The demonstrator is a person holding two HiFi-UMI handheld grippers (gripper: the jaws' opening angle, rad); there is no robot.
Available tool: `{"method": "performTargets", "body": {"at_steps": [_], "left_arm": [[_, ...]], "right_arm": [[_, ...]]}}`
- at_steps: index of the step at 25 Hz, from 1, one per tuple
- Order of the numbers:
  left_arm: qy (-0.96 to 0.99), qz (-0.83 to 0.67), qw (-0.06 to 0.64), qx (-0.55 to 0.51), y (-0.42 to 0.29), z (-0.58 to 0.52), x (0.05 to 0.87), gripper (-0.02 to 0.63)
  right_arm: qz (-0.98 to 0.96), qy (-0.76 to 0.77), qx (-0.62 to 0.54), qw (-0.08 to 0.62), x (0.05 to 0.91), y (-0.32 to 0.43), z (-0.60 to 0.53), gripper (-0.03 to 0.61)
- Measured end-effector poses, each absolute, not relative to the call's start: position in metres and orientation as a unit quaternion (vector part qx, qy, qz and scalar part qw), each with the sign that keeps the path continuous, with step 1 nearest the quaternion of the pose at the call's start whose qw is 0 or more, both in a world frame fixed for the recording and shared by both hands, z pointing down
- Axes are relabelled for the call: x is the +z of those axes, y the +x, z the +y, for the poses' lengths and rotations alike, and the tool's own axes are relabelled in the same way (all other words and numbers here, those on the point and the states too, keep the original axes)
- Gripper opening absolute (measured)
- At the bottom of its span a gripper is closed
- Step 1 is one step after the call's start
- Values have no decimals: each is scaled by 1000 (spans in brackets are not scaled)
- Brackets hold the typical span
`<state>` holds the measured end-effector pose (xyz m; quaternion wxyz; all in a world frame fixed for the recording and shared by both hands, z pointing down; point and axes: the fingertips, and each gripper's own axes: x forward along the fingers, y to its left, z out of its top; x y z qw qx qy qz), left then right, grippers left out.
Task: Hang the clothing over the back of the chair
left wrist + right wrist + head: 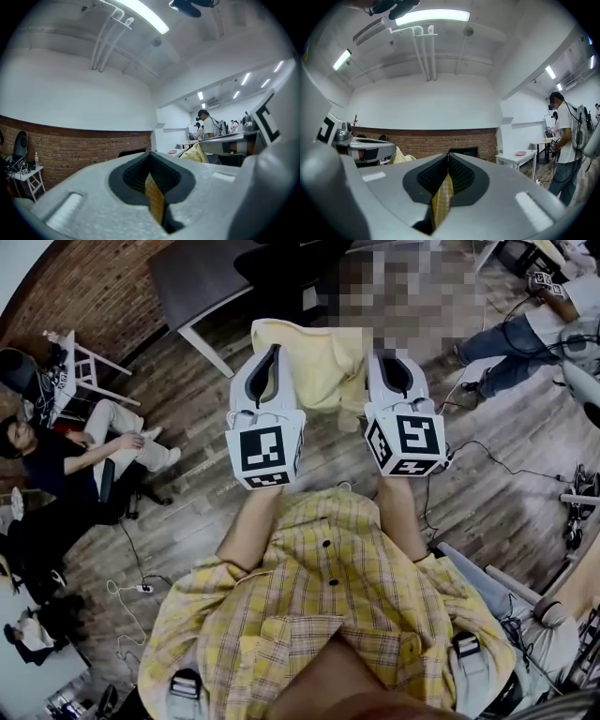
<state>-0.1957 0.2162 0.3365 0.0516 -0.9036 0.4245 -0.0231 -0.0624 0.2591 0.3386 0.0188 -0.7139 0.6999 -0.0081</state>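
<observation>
A pale yellow garment (317, 367) hangs stretched between my two raised grippers, over the wooden floor. My left gripper (273, 354) is shut on its left edge. In the left gripper view a strip of yellow checked cloth (155, 199) is pinched between the jaws of that gripper (150, 155). My right gripper (390, 364) is shut on the other edge, and yellow cloth (441, 200) shows between the closed jaws of this gripper (448, 155). A black chair (281, 263) stands beyond the garment, partly hidden.
A dark table (197, 282) stands at the far left of the chair. A seated person (84, 451) and a small white stand (80, 367) are at the left. Another person (530, 329) sits at the upper right. Cables (141, 587) trail over the floor.
</observation>
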Motion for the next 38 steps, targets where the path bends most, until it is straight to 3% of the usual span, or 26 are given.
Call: {"method": "performTargets", "body": {"at_steps": [20, 38], "left_arm": [[-886, 456, 62, -54, -143, 209, 351, 3], [-893, 447, 49, -29, -96, 81, 349, 3]], "right_arm": [[740, -671, -29, 32, 351, -14, 234, 11], [742, -670, -20, 19, 347, 32, 108, 11]]}}
